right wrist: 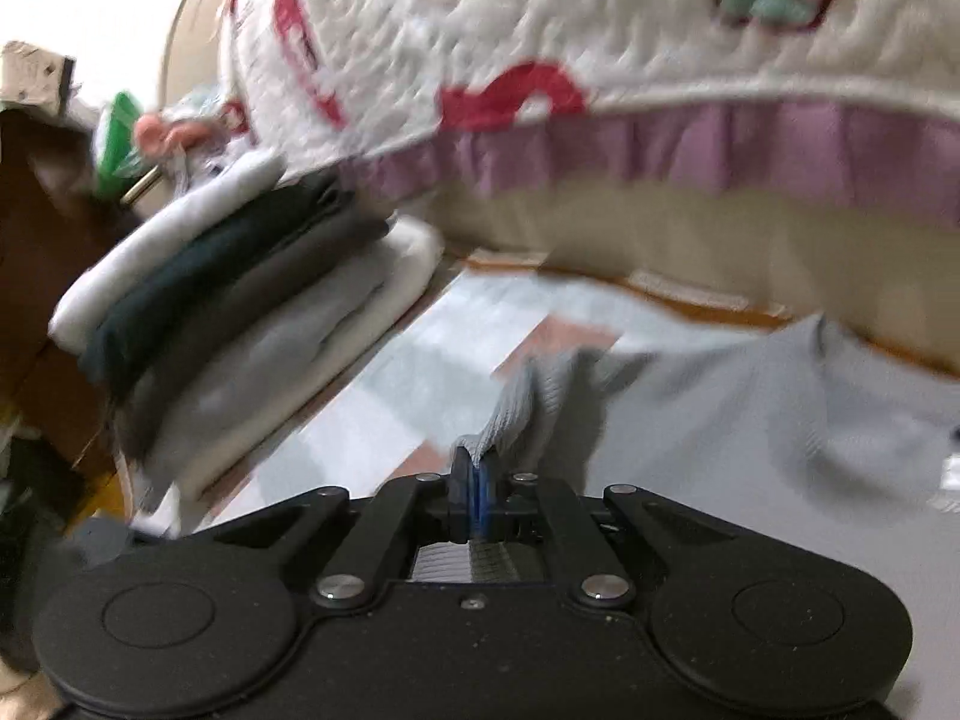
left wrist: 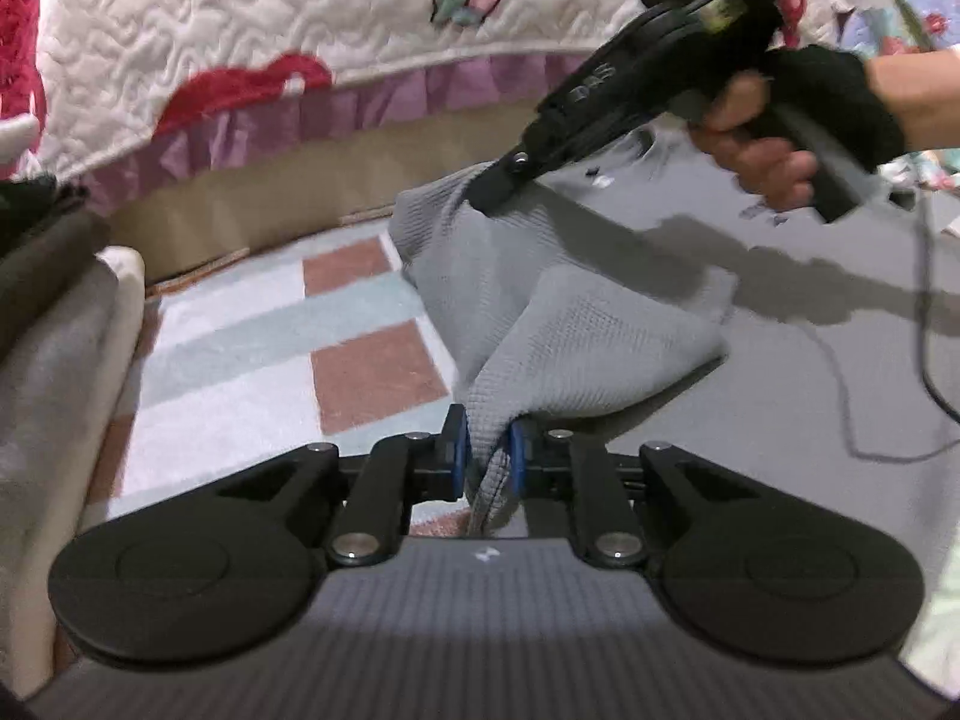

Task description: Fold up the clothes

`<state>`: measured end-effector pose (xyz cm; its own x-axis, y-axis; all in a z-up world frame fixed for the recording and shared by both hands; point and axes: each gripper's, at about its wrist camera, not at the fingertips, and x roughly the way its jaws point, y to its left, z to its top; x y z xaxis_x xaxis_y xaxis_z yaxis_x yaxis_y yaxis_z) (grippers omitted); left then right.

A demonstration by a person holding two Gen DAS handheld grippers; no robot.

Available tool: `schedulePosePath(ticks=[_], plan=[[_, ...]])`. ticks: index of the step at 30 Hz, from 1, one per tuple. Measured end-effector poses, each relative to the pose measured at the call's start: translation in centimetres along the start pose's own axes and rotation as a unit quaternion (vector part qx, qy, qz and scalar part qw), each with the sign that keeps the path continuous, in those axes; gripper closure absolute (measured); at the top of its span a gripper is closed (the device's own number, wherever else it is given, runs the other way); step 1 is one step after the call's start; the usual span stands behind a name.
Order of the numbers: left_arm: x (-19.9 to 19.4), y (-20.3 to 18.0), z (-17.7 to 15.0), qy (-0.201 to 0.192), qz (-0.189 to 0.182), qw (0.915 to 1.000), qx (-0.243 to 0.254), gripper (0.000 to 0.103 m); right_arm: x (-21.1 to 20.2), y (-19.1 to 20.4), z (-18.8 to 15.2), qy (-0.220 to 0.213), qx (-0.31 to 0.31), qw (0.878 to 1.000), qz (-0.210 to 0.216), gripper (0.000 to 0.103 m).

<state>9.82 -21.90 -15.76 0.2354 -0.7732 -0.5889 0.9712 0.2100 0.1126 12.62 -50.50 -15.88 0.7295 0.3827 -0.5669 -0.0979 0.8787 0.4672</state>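
Left wrist view: left claw clamps the grey knit garment; beyond, right claw pinches its far edge, lifted off the rug. Mid-fold, likely; next, carry both edges across together

Matt grey waffle-knit cloth garment, quilted cotton bedspread, satiny purple frill, fuzzy woven rug.
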Motion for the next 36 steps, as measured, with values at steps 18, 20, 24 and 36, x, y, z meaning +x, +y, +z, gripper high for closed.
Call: schedulePosePath(ticks=[18, 20, 24, 36], plan=[[-1.3, -2.3, -2.3, 0.092, 0.129, 0.9765, 0.146, 0.086, 2.0, 1.2, -0.7, 0.026, -0.054, 0.983, -0.171, 0.089], [-2.4, -0.9, -1.6, 0.077, 0.131, 0.9835, 0.098, 0.084, 0.3, 1.1, -1.1, 0.015, -0.018, 0.986, -0.166, 0.085], [-4.3, 0.9, 0.0, 0.007, 0.068, 0.9976, 0.013, 0.061, -3.8, 2.6, -3.4, -0.012, 0.031, 0.996, -0.085, 0.061], [0.4, 0.4, -1.1, 0.084, 0.017, 0.9956, -0.036, 0.061, -1.5, 13.4, -10.8, 0.092, -0.268, 0.957, -0.054, 0.052]])
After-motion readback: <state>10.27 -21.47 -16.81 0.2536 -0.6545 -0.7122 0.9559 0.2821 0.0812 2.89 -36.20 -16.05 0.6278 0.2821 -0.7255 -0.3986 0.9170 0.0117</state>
